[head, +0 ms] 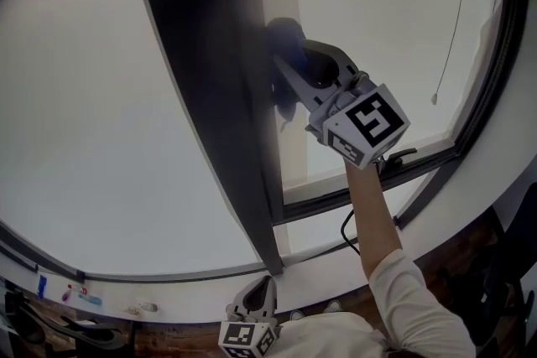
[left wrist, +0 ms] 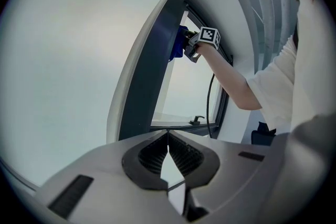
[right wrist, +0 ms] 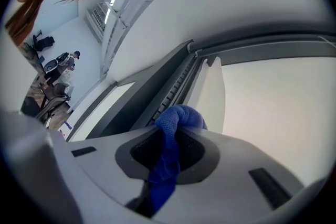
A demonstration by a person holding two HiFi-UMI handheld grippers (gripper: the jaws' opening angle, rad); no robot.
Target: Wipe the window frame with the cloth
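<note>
The dark window frame post (head: 218,96) runs from the top middle down to the sill. A blue cloth (head: 284,36) is pressed against the post's right side, high up, with my right gripper (head: 289,54) shut on it. In the right gripper view the cloth (right wrist: 178,115) bulges out between the jaws, against the frame (right wrist: 165,89). My left gripper (head: 264,287) hangs low near the foot of the post, its jaws shut with nothing between them (left wrist: 168,136). From there the cloth (left wrist: 177,42) and right gripper (left wrist: 193,49) show up on the post (left wrist: 152,76).
A window handle (head: 398,157) sits on the lower frame rail to the right. A blind cord (head: 435,99) hangs at the far right. A black cable (head: 348,232) trails under my right arm. Small items lie on the white sill (head: 84,295) at bottom left.
</note>
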